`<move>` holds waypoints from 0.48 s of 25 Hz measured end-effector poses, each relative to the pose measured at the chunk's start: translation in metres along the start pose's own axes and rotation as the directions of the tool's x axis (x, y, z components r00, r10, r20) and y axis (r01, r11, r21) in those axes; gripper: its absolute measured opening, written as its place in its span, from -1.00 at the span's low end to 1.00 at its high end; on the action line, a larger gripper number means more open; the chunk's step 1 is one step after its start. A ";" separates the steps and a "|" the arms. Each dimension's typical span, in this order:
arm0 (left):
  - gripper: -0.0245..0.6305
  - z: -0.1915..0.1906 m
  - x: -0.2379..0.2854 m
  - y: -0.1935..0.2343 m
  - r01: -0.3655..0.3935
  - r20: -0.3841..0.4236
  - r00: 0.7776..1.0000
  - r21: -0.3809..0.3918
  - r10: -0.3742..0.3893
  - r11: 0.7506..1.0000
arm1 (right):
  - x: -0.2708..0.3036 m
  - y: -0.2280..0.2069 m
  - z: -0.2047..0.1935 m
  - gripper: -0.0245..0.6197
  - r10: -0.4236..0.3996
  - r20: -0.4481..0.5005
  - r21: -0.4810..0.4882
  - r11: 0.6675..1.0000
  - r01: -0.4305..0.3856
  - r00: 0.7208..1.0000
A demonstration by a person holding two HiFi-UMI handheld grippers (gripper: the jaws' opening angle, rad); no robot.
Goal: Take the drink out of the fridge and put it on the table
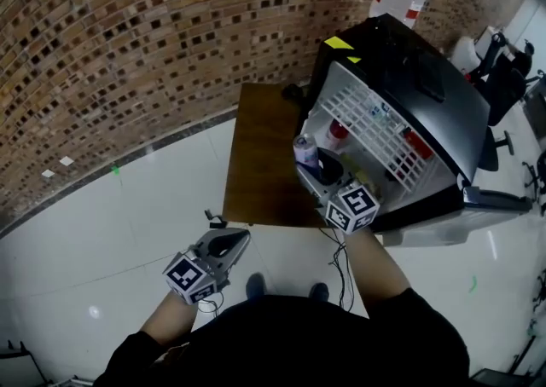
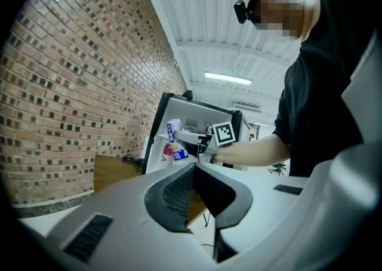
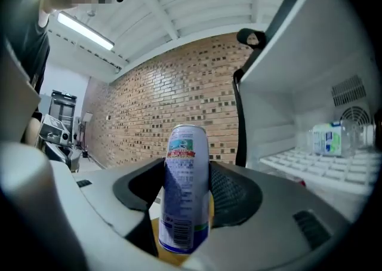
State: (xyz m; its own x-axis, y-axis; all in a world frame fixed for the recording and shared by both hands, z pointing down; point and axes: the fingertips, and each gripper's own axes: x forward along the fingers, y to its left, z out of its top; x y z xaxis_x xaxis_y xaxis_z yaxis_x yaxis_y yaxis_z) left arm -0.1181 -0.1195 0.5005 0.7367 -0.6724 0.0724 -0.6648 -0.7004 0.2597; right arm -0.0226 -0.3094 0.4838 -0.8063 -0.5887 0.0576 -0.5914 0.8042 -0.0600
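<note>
Right gripper [image 3: 182, 207]: the jaws are closed on a tall slim white-and-blue metal drink can [image 3: 186, 189]. The ribbed black pads [image 3: 236, 195] press on opposite sides of its middle, and the can stands upright.

Handling, as a judgement:
- The thin metal wall is likely to dent under a hard squeeze.
- If full, the weight is moderate.
- If chilled, the skin may be damp and slippery.
- A hold at mid-body, as it is now, looks sound. Gripping near the rim or the base would make it more likely to tip.

Labels: the can has a red band under a small coloured picture near the top, with fine print and a barcode below. None of the writing is legible.

Position: in the head view the can [image 1: 305, 153] is outside the black small fridge [image 1: 426, 91], just in front of its open white interior. It is over the near corner of the brown wooden worktop [image 1: 260, 151]. Contact with the worktop cannot be determined.

Inside the fridge, a white bottle with a blue label [image 3: 332, 138] stands on the white wire shelf [image 1: 380, 134]. Its print is unreadable.

Left gripper [image 2: 194, 187]: the jaws are closed together with nothing between them. It is held low and well apart from the fridge.
</note>
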 end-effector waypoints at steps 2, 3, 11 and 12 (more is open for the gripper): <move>-0.94 -0.011 0.001 0.000 -0.003 -0.007 1.000 -0.013 0.003 1.000 | 0.003 0.001 -0.028 -0.11 0.008 -0.010 0.024 1.000 -0.007 1.000; -0.94 -0.016 0.003 0.001 -0.002 -0.009 1.000 -0.018 0.002 1.000 | 0.005 0.001 -0.043 -0.11 0.010 -0.018 0.029 1.000 -0.010 1.000; -0.94 -0.067 0.007 -0.002 0.002 -0.054 0.999 -0.043 -0.004 0.999 | 0.021 0.007 -0.153 -0.11 0.034 -0.108 0.052 0.998 -0.028 0.994; -0.94 -0.074 0.007 -0.002 0.000 -0.058 0.998 -0.048 -0.003 0.999 | 0.023 0.008 -0.165 -0.11 0.038 -0.117 0.053 0.998 -0.032 0.992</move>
State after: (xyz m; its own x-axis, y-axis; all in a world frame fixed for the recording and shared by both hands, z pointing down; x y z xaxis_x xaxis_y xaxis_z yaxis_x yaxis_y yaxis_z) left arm -0.1019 -0.1053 0.5716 0.7447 -0.6551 0.1273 -0.6578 -0.6884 0.3055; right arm -0.0439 -0.3031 0.6489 -0.8214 -0.5438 0.1717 -0.5649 0.8172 -0.1141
